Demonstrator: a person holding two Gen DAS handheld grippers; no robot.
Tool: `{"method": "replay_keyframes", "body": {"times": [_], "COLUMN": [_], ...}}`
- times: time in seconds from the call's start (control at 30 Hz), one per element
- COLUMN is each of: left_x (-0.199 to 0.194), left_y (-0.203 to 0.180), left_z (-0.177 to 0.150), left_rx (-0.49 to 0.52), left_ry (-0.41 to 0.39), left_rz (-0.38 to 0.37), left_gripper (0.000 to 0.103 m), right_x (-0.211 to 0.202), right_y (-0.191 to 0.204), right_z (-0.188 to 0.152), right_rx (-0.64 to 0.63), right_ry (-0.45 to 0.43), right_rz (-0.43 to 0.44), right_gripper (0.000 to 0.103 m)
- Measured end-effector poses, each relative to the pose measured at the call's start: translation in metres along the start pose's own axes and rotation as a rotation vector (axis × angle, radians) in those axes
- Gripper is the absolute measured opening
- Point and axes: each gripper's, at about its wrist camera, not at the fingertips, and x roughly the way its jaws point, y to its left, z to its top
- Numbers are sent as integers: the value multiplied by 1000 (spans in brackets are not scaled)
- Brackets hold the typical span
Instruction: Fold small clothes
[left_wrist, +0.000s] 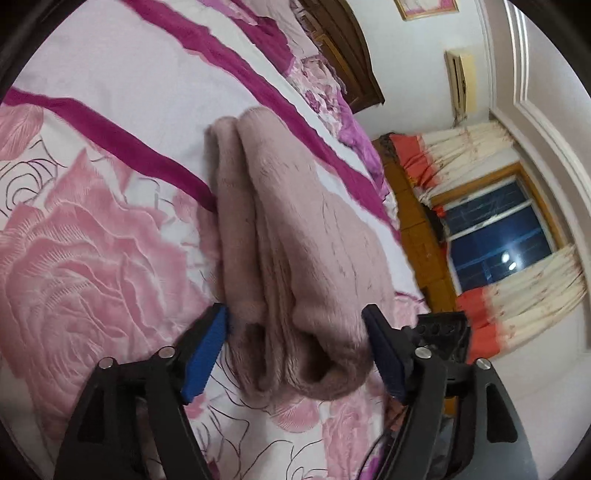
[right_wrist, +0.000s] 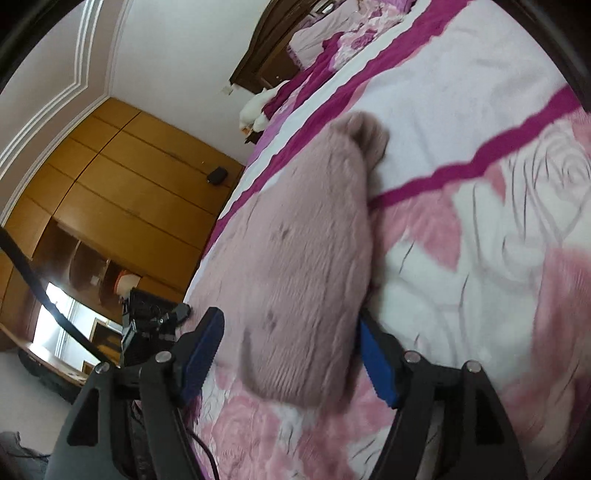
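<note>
dusty-pink fuzzy knit garment (left_wrist: 295, 236) lies folded into a long bundle on the bed (left_wrist: 92, 236), on a bedspread with big pink roses and magenta stripes. in the left wrist view its layered near end sits between the two blue-padded fingers (left_wrist: 207, 354) of the left gripper (left_wrist: 295, 314); jaws stand spread. the left pad is right at the bundle's edge, the right pad just beside it, no clear squeeze on the cloth, so it reads as released, not grasping.

right wrist view: same garment (right_wrist: 306, 251) runs away from the camera, near end between the fingers of the right gripper (right_wrist: 288, 317). jaws wide apart. the right-hand pad (right_wrist: 380, 365) is tucked against or just under the garment's side, can't tell which; the left-hand pad stands clear of it on the bedspread. cloth looks loose, not pinched. picture is a bit motion-blurred.

other gripper's black body shows at each view's edge, near the garment's end. background: wooden headboard (right_wrist: 273, 40), pillows, wooden wardrobe (right_wrist: 122, 192), window (left_wrist: 498, 236) with orange-and-cream curtains, black cable at lower left in the right view.
</note>
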Motion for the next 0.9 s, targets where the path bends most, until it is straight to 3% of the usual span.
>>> {"method": "replay_keyframes", "body": {"times": [0.1, 0.17, 0.2, 0.33, 0.67, 0.9], "left_x": [19, 27, 30, 18, 7, 11], "left_y": [-14, -20, -22, -25, -37, -25], "left_z": [3, 2, 1, -6, -26, -26], "left_rx": [54, 83, 92, 117, 113, 53], "left_ry": [2, -3, 1, -28, -20, 8], "left_rz": [62, 89, 88, 73, 74, 87], "left_gripper": [56, 19, 18, 12, 11, 19], "right_x": [7, 14, 18, 17, -1, 18], "right_y": [2, 4, 6, 11, 26, 14], "right_z": [-1, 2, 2, 3, -7, -2], "right_rx": [-3, 1, -9, -31, 2, 55], "right_ry": [-9, 2, 15, 17, 16, 45], "right_rz": [-16, -15, -27, -41, -35, -64], "right_gripper": [74, 58, 40, 30, 29, 40]}}
